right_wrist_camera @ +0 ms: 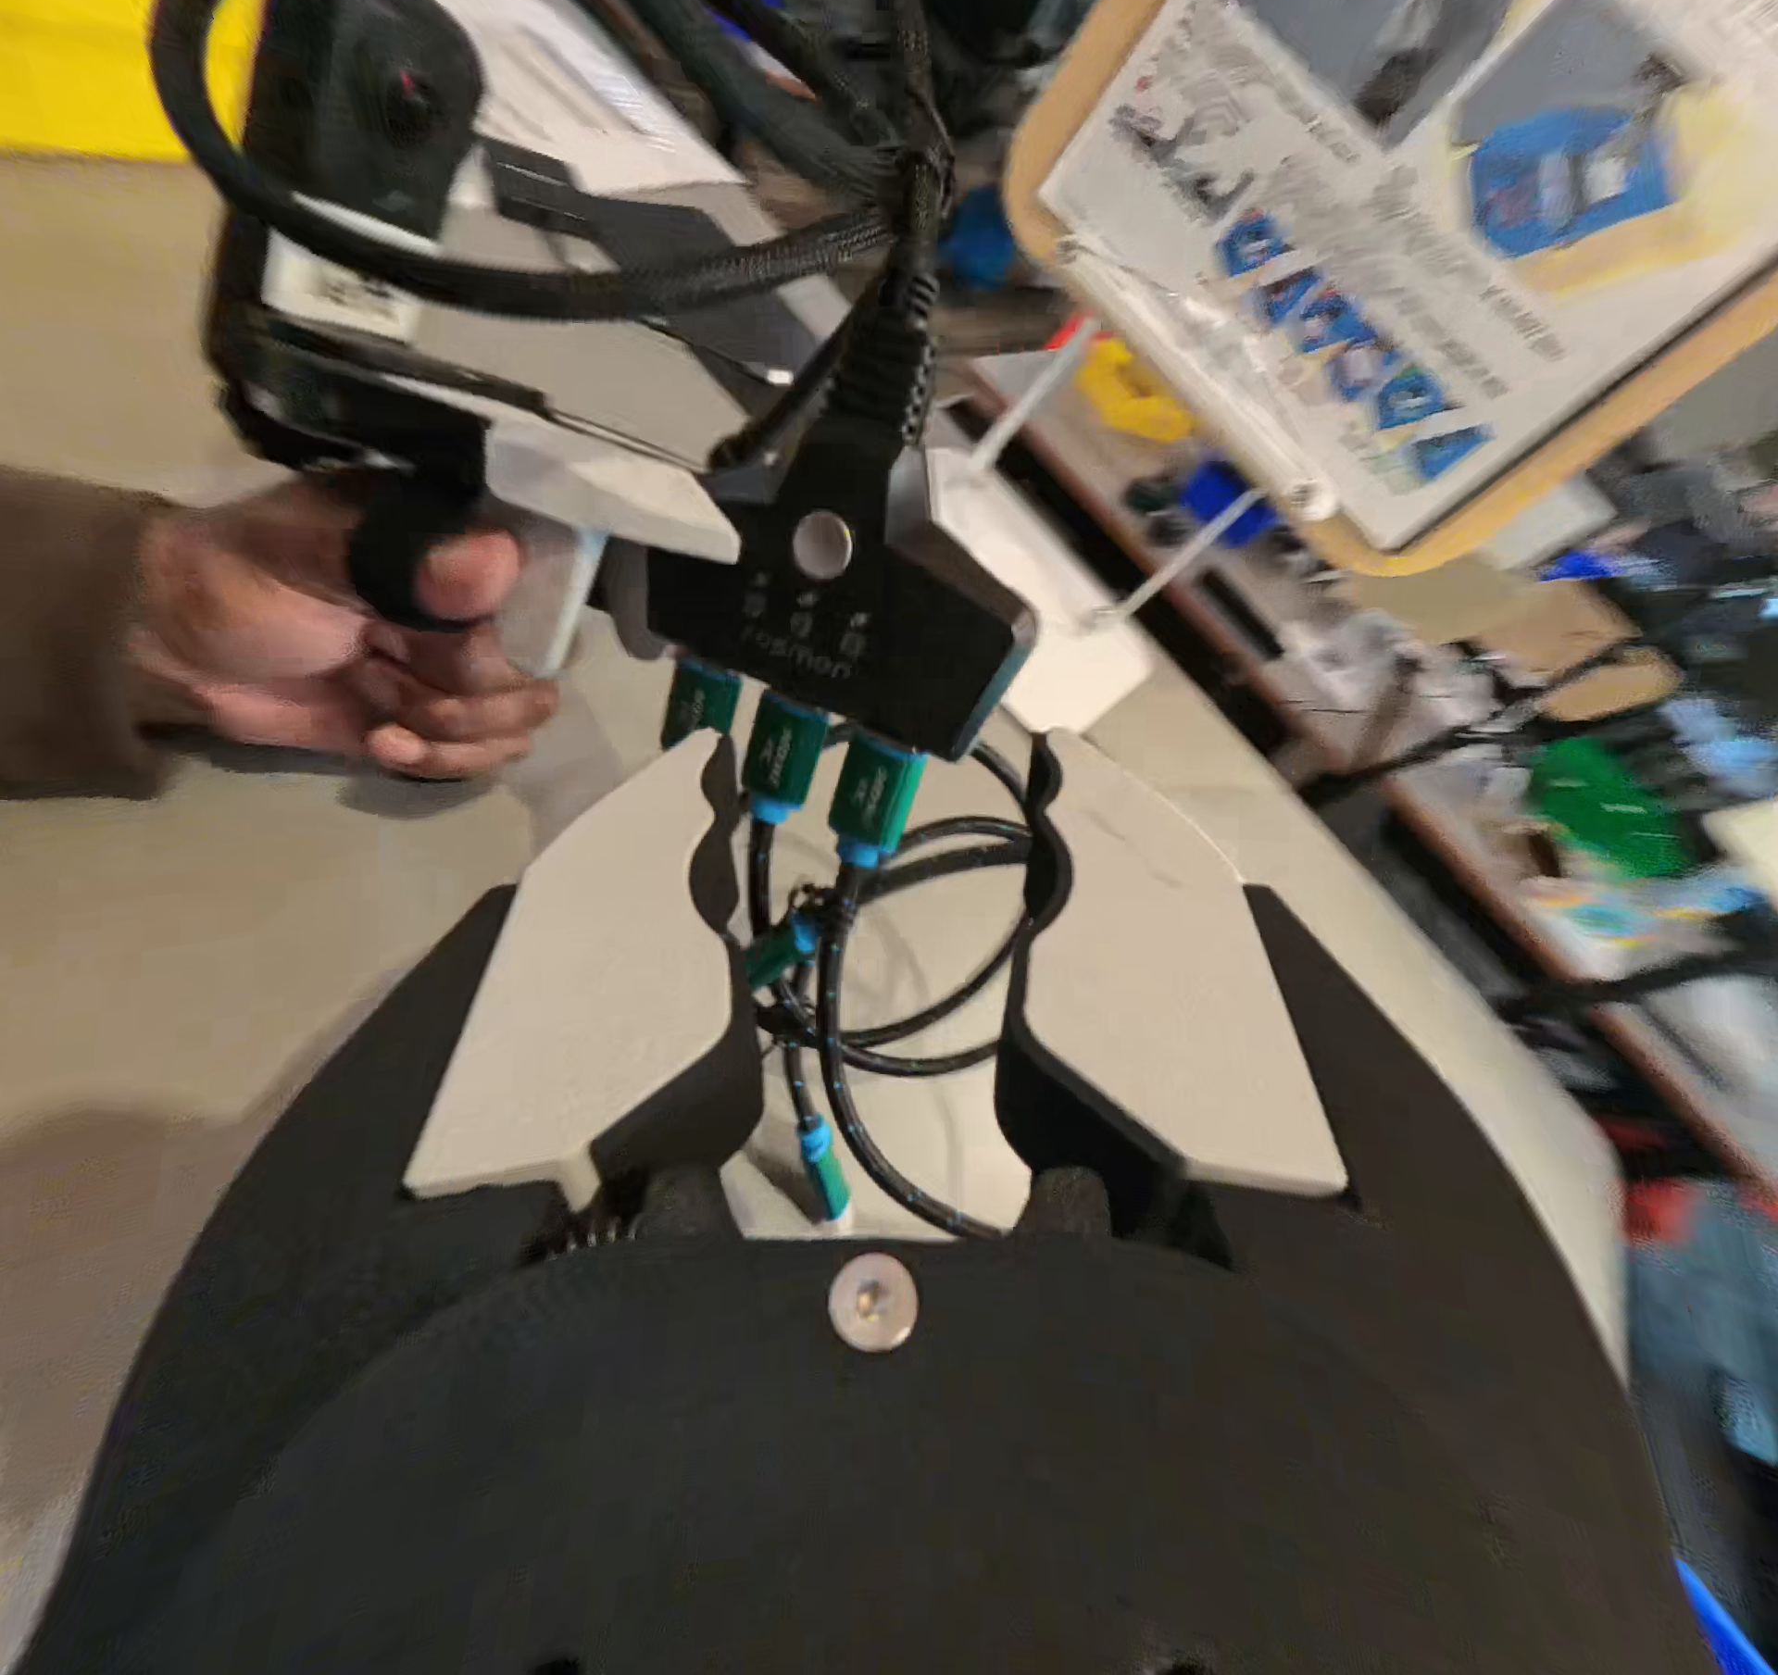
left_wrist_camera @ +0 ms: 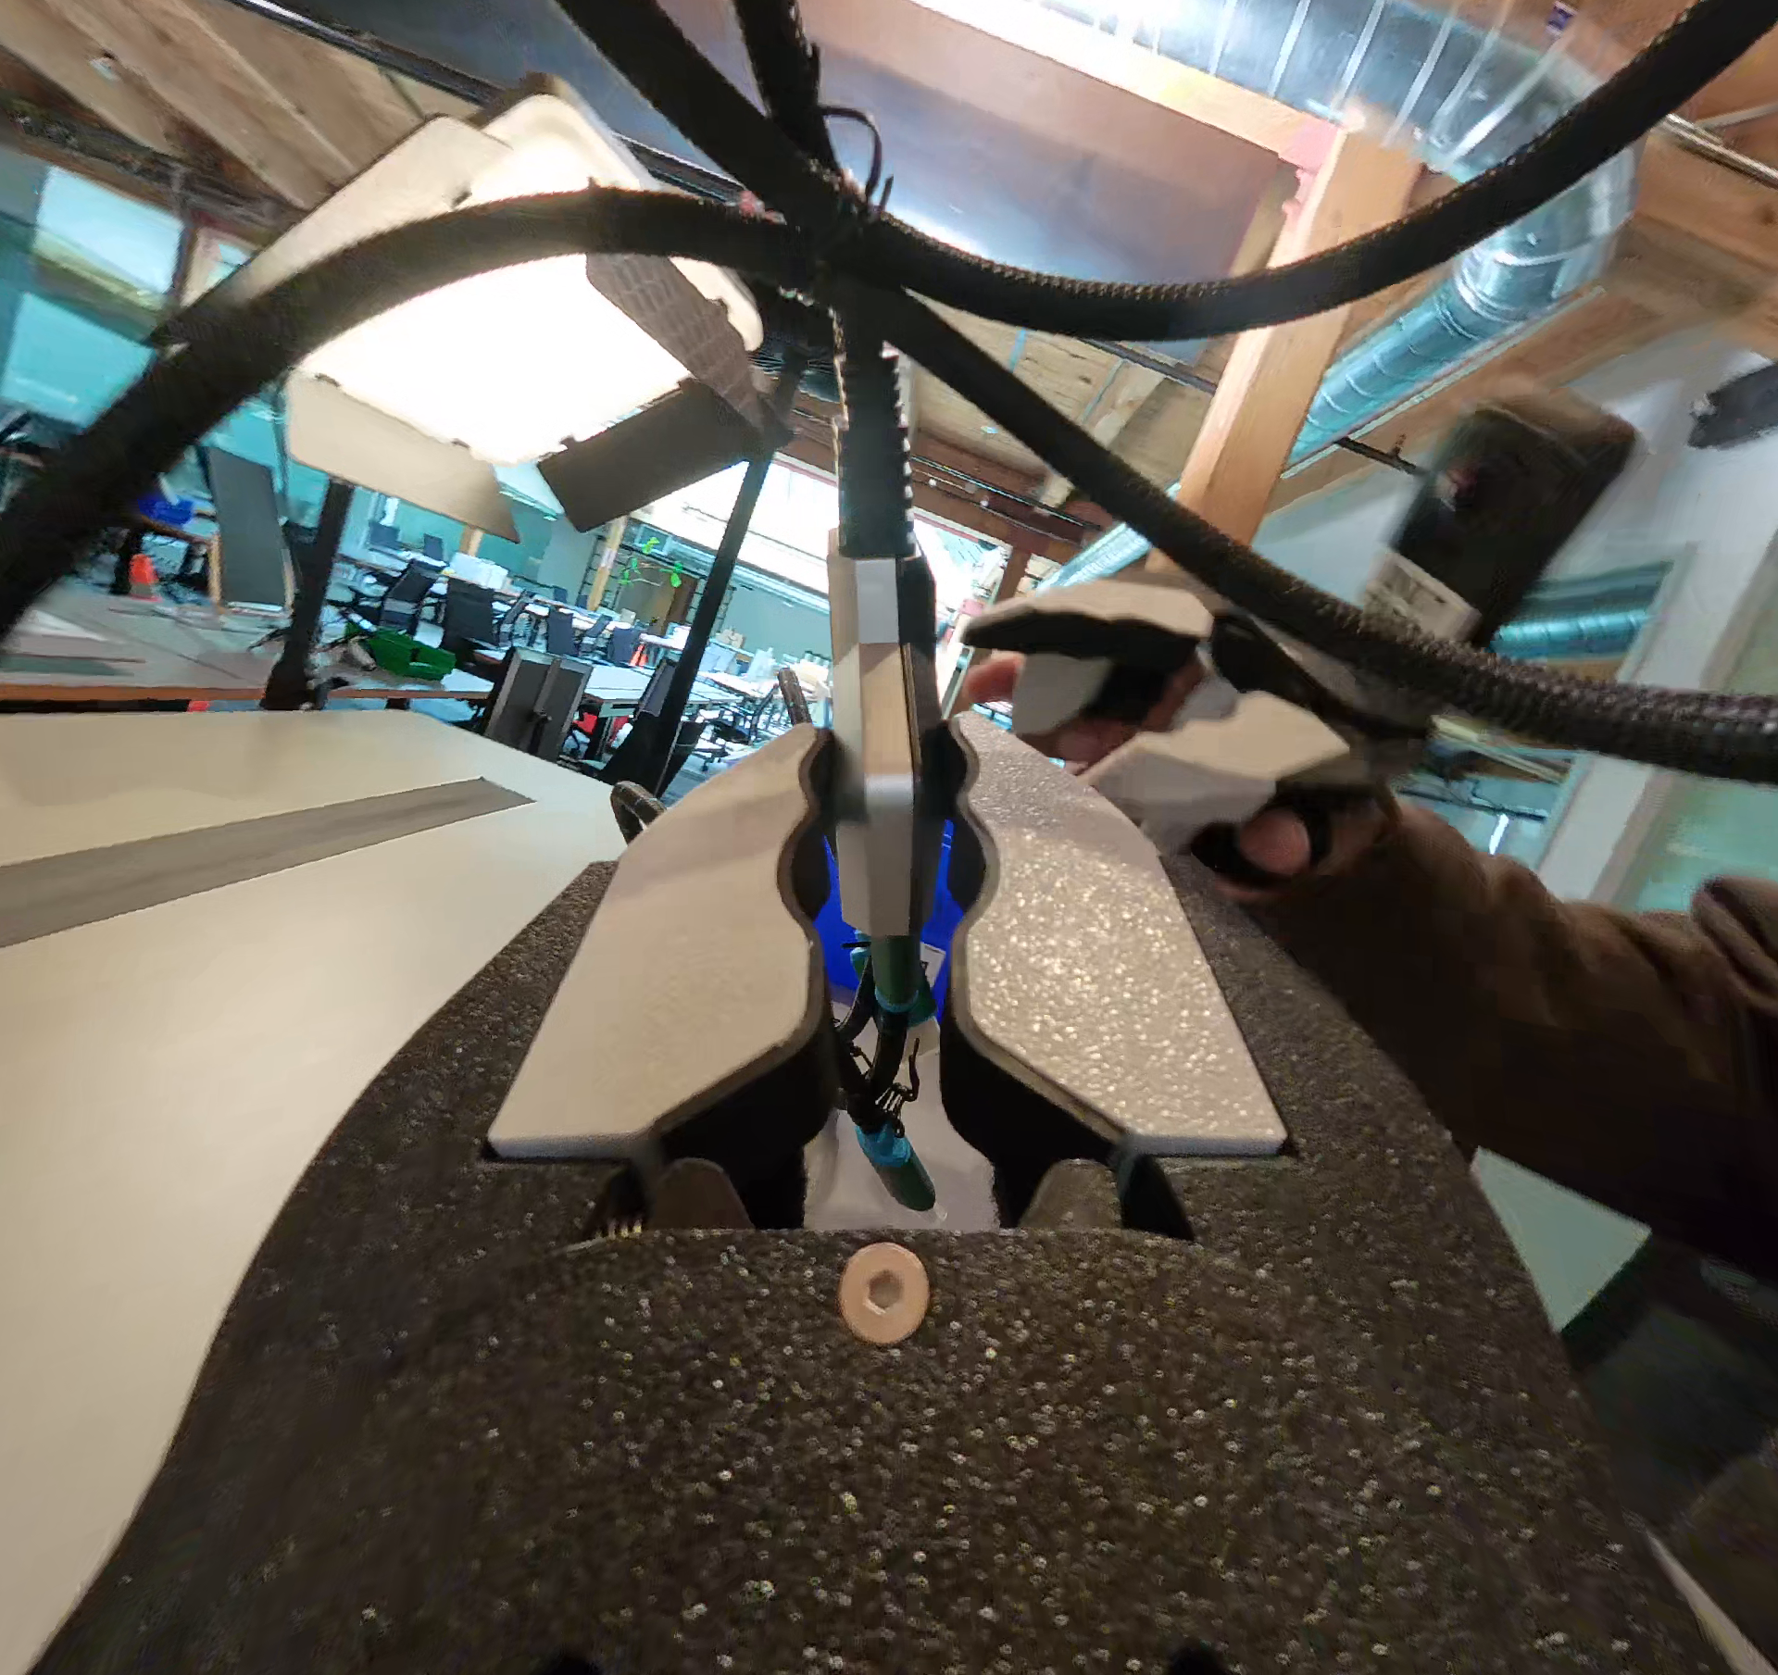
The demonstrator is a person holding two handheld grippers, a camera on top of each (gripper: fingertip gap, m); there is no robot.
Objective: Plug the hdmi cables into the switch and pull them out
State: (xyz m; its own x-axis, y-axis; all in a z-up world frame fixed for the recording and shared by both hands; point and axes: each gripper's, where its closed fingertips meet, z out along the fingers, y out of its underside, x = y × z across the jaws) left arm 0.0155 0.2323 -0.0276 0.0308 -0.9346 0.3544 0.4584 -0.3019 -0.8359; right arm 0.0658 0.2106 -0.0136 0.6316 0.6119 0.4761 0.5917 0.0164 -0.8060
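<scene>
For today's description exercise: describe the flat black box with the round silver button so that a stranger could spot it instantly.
Start at the pale tabletop, then look above it between the two grippers. The flat black box hangs there, pinched by the left gripper. Unlike the dark cables around it, it has three green plugs in its lower edge.

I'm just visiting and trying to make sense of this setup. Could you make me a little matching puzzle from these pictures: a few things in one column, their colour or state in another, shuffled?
Things:
1. left tongs
2. right tongs
3. cable plugs
4. switch box

States:
a. green with blue collars
b. open, pads clear of the plugs between them
c. black, with a round silver button
d. closed on the thin edge of the box

Pairs: 1-d, 2-b, 3-a, 4-c
</scene>
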